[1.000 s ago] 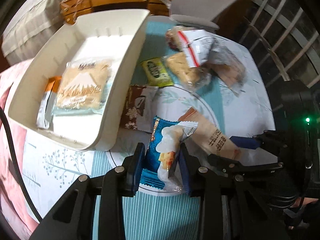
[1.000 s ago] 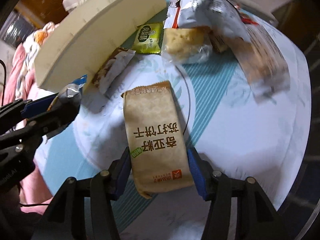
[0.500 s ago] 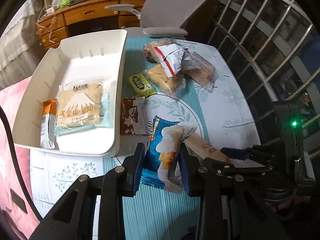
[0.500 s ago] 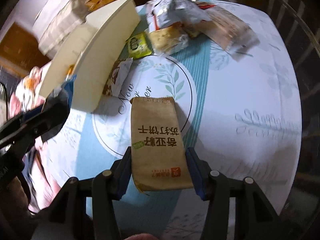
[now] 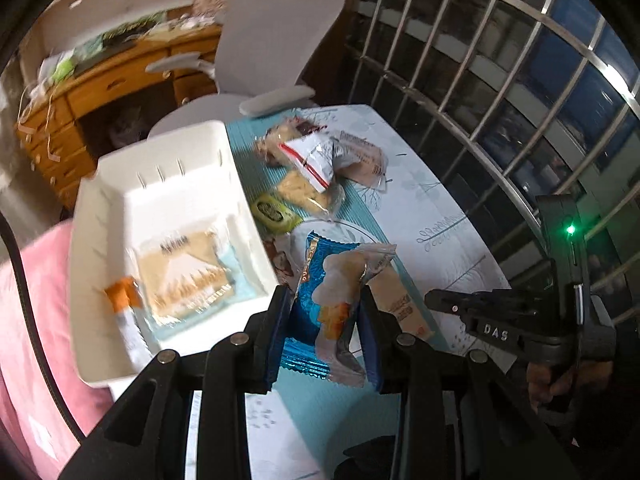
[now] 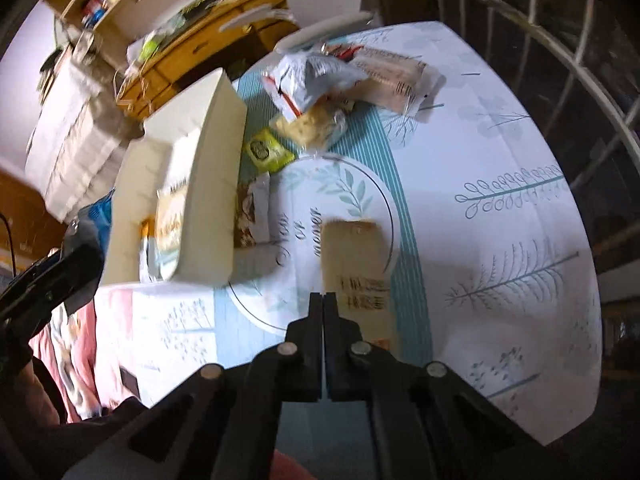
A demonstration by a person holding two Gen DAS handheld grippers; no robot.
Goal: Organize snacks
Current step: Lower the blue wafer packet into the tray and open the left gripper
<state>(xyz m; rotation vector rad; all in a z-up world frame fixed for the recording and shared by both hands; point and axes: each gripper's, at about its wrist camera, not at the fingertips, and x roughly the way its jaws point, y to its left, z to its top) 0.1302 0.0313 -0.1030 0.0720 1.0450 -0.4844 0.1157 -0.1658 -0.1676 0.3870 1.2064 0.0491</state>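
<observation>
A cluttered room: wooden desk, grey office chair (image 5: 276,36), barred window, and a bench (image 6: 500,168) under a leaf-print cloth. My left hand-held gripper (image 5: 326,316) is clamped nearly closed on a blue snack packet (image 5: 320,304), held above the bench just beside the white tray (image 5: 160,148). My right hand-held gripper (image 6: 323,300) is fully closed with nothing between its fingers; the brown cracker packet (image 6: 354,256) lies flat on the bench just beyond the tips, apparently missed. Inside the tray lie a flat biscuit pack (image 5: 188,272) and an orange-ended sachet (image 5: 124,308). More snacks are piled at the far edge. Risks, as I judge them: the slippery blue packet sliding out of the grip before it is over the tray, and another empty closure on the thin, flat brown packet.
</observation>
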